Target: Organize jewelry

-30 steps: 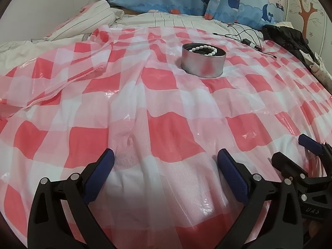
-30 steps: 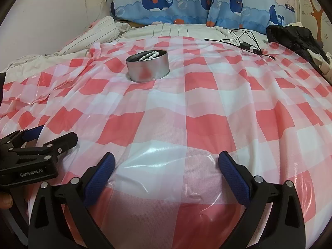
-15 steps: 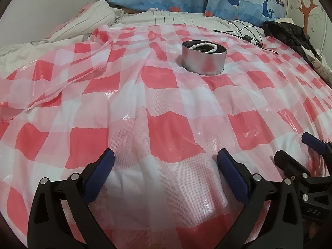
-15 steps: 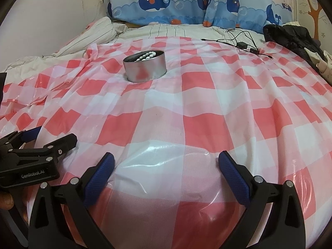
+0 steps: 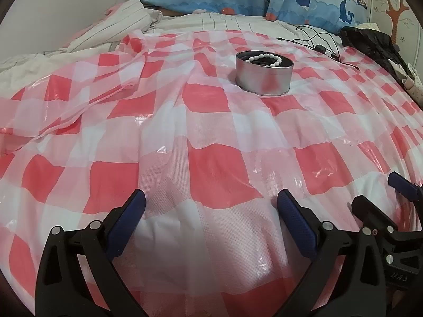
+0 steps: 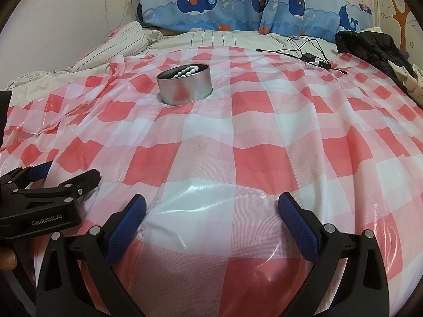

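Left hand-held gripper [image 5: 210, 206] spread wide, empty. Right hand-held gripper [image 6: 211, 208] likewise. White bead bracelet [image 5: 264, 59] inside round silver metal tin [image 5: 264, 80] on red-white checked plastic sheet [image 5: 211, 137] covering bed, well ahead of both.

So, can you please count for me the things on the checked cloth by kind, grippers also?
Round metal tin: 1
White bead bracelet, lying in the tin: 1
Open grippers: 2, left gripper and right gripper
Black cable with adapter, at the cloth's far edge: 1
Total: 5
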A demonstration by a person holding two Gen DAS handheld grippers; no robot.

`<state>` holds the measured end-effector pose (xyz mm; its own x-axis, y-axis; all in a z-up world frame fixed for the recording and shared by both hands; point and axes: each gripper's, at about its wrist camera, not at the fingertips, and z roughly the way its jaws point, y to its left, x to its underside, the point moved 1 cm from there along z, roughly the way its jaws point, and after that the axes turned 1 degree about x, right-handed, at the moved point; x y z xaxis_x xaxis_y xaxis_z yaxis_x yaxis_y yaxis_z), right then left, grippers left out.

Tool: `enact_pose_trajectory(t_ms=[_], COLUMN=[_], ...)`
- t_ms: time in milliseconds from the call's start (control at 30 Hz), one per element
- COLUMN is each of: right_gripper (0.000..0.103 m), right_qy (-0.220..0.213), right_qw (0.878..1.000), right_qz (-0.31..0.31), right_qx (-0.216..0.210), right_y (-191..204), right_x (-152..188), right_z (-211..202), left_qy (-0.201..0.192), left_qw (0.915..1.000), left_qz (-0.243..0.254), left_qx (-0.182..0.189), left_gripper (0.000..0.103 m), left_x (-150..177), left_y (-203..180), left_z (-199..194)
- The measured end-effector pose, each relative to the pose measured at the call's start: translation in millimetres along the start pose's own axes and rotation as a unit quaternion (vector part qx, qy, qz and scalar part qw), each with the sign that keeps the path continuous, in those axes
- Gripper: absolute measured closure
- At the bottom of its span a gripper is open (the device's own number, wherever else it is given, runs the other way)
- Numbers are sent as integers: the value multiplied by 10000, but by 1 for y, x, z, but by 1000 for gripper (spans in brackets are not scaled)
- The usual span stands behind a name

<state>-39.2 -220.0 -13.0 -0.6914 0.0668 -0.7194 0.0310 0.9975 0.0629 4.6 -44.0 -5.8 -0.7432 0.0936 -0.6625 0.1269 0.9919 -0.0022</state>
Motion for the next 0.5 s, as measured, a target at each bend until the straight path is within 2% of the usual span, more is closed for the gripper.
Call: enact_pose_trajectory(t_ms=[500], right_gripper=[7], right_qy=[-1], right_qw=[10000], right_qz=[-2], right_qx=[0], right_y=[0], right_x=[0], right_z=[0], left_qy=[-23], left_qw=[10000], left_qz=[12], left_qx=[-32], left_gripper=[7], left_x=[0], left_y=[-1], left_z=[0])
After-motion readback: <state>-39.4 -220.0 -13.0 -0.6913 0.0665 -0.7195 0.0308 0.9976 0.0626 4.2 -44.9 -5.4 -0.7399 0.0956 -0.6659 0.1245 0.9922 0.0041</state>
